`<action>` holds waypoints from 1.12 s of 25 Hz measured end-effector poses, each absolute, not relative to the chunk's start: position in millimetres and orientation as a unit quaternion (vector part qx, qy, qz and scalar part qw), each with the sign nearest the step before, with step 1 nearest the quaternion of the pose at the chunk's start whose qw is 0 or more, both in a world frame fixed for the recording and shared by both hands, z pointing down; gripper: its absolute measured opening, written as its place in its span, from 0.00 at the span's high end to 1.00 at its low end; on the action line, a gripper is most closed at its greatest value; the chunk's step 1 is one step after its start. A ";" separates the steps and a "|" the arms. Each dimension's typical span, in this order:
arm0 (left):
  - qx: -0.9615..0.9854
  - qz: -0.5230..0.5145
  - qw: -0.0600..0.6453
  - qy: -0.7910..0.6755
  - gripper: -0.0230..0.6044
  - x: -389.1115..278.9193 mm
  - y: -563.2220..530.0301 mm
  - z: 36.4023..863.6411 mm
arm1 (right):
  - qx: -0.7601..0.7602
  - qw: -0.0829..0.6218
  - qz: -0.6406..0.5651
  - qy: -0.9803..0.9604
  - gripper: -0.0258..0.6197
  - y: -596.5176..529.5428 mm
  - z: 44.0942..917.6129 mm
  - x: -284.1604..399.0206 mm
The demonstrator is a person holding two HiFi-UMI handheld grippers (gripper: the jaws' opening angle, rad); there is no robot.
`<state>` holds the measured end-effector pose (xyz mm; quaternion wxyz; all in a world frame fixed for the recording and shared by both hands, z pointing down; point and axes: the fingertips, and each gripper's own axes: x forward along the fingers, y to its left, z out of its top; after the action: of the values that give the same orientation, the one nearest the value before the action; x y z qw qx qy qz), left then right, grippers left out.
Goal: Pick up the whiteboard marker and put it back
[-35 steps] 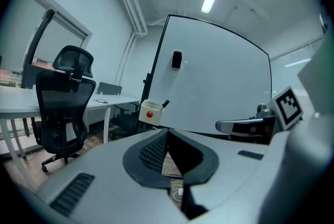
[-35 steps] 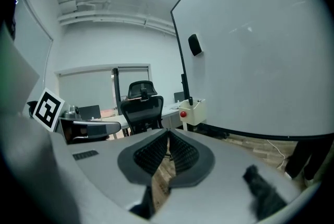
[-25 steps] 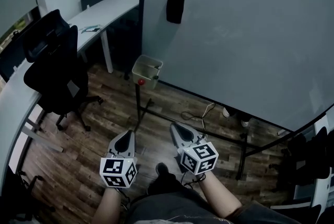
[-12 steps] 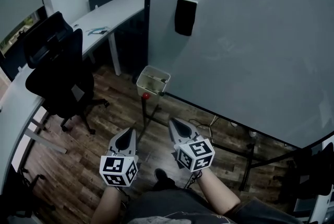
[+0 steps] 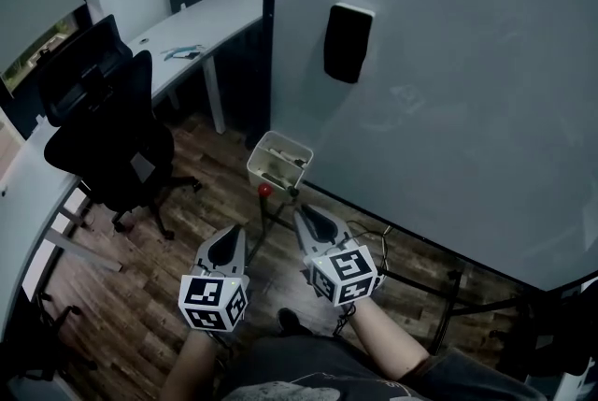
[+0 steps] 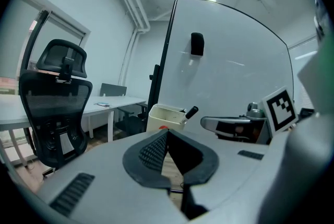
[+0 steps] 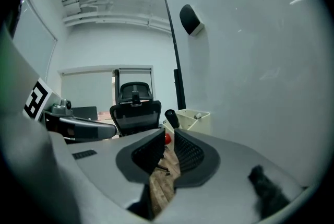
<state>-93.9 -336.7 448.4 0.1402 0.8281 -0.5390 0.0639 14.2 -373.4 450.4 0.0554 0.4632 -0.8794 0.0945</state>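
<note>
A black-capped whiteboard marker [image 6: 191, 112] [image 7: 170, 117] stands tilted in a white tray [image 5: 278, 160] [image 6: 166, 115] [image 7: 196, 115] fixed at the lower left corner of the big whiteboard [image 5: 448, 91]. Both grippers hang low in front of the person, short of the tray and pointing at it. My left gripper [image 5: 229, 237] [image 6: 167, 132] has its jaw tips touching and holds nothing. My right gripper [image 5: 302, 215] [image 7: 167, 134] is closer to the tray, jaws parted by a narrow gap with nothing between them.
A black eraser [image 5: 348, 42] sticks to the whiteboard above the tray. A red knob [image 5: 265, 190] sits on the stand just below it. A black office chair [image 5: 107, 133] and a curved white desk [image 5: 201, 21] stand to the left; stand legs and a cable cross the wooden floor [image 5: 168, 287].
The head view has drawn closer to the whiteboard; tray and eraser look larger and sit lower right. Both grippers have edged towards the tray, with no visible change in their jaws.
</note>
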 end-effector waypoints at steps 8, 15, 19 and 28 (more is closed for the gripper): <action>0.822 0.069 0.146 -0.547 0.94 -89.7 -360.6 454.1 | 0.450 0.059 0.085 -0.887 0.80 -402.3 452.8 6.0; 0.814 0.066 0.149 -0.558 0.94 -94.0 -373.1 455.2 | 0.459 0.048 0.056 -0.885 0.80 -418.0 443.3 1.6; 0.809 0.064 0.151 -0.564 0.94 -103.6 -375.5 456.8 | 0.464 0.044 0.050 -0.883 0.80 -423.2 440.0 -1.9; 0.810 0.061 0.154 -0.562 0.94 -111.0 -366.3 457.6 | 0.472 0.025 0.030 -0.881 0.82 -418.2 421.8 0.1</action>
<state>-111.0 -366.3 457.6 0.1543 0.8100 -0.5625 0.0611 0.1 -418.2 421.8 0.0249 0.4721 -0.8807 0.0299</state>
